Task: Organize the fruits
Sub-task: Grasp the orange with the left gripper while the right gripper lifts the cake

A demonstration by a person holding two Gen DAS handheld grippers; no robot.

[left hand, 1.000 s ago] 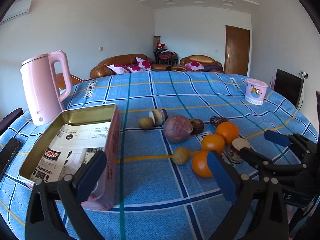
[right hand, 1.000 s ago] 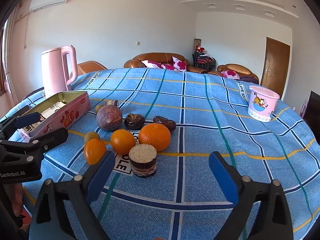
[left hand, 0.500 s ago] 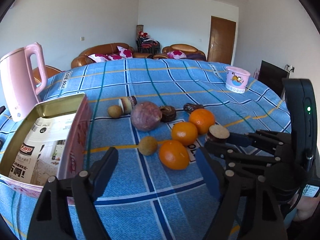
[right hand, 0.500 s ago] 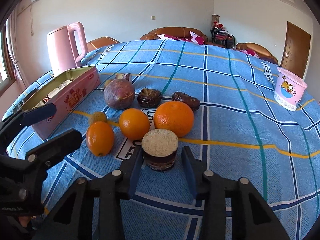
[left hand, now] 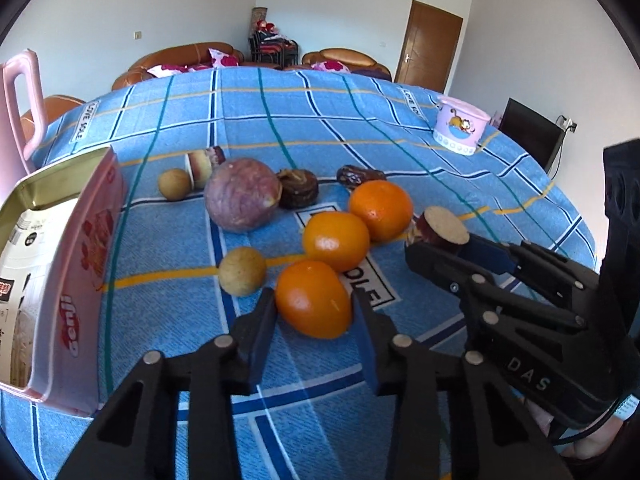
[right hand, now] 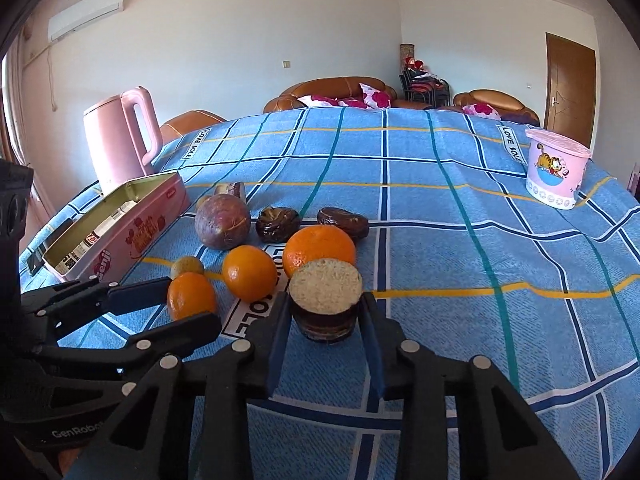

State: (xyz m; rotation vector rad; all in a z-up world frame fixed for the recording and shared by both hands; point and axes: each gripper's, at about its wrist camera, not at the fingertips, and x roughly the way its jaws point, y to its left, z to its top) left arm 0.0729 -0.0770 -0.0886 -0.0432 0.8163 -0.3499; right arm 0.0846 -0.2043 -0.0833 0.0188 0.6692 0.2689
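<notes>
Fruit lies in a cluster on the blue checked tablecloth (left hand: 280, 120). My left gripper (left hand: 313, 304) has its jaws closing around the nearest orange (left hand: 312, 300), and both pads touch its sides. The right wrist view shows that orange (right hand: 191, 295) between the same fingers. My right gripper (right hand: 325, 312) is shut on a short brown cut fruit piece (right hand: 326, 300) with a tan top, which stands on the cloth. Two more oranges (left hand: 336, 240) (left hand: 380, 208), a purple passion fruit (left hand: 242, 196) and a small tan round fruit (left hand: 242, 270) lie close by.
An open pink tin box (left hand: 72, 280) with paper inside stands at the left. Behind it is a pink kettle (right hand: 120, 136). Dark dried fruits (right hand: 278, 222) lie behind the oranges. A pink tub (right hand: 556, 168) sits far right. Sofas and a door are beyond the table.
My left gripper moved forward and down to the nearest orange and its jaws narrowed from wide apart onto it. My right gripper closed on the cut fruit piece and then stayed put.
</notes>
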